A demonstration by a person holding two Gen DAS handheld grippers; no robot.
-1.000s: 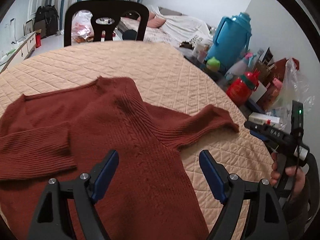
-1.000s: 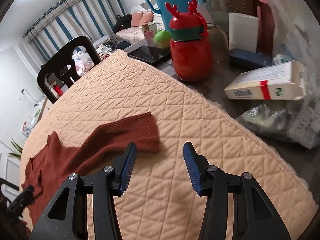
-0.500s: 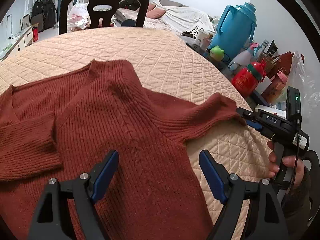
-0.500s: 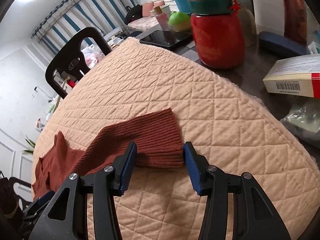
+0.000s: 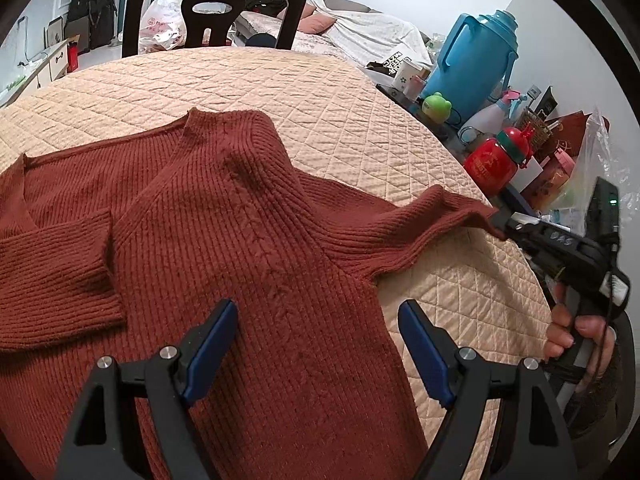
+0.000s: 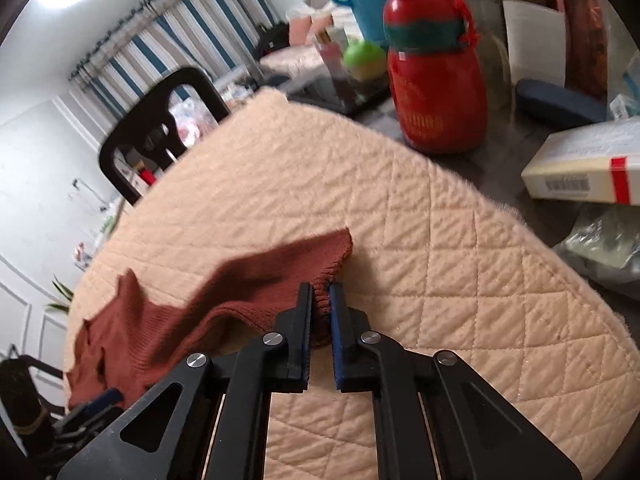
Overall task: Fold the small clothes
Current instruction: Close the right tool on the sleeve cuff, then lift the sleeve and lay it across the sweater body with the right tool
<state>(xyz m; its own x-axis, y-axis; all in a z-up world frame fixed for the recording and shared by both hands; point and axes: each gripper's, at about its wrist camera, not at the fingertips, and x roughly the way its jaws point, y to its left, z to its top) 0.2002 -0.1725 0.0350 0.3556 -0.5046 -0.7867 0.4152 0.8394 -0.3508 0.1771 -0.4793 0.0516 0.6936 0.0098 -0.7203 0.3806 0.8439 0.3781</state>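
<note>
Sweater (image 5: pixel 248 240) lies flat and face-up on the quilted cover (image 5: pixel 280 92) of the bench in the left wrist view, one sleeve already crossed over the chest. The left gripper (image 5: pixel 316 344) hovers released above the lower body, its blue fingers (image 5: pixel 212 340) spread and touching nothing.

In the right wrist view the right gripper (image 6: pixel 320 316) is clenched on the cuff (image 6: pixel 324 264) of the outstretched sleeve, near the cover's edge (the red bottle (image 6: pixel 436 80) stands well apart). The sleeve fold looks in hand; next, that cuff probably needs carrying across the chest.
</note>
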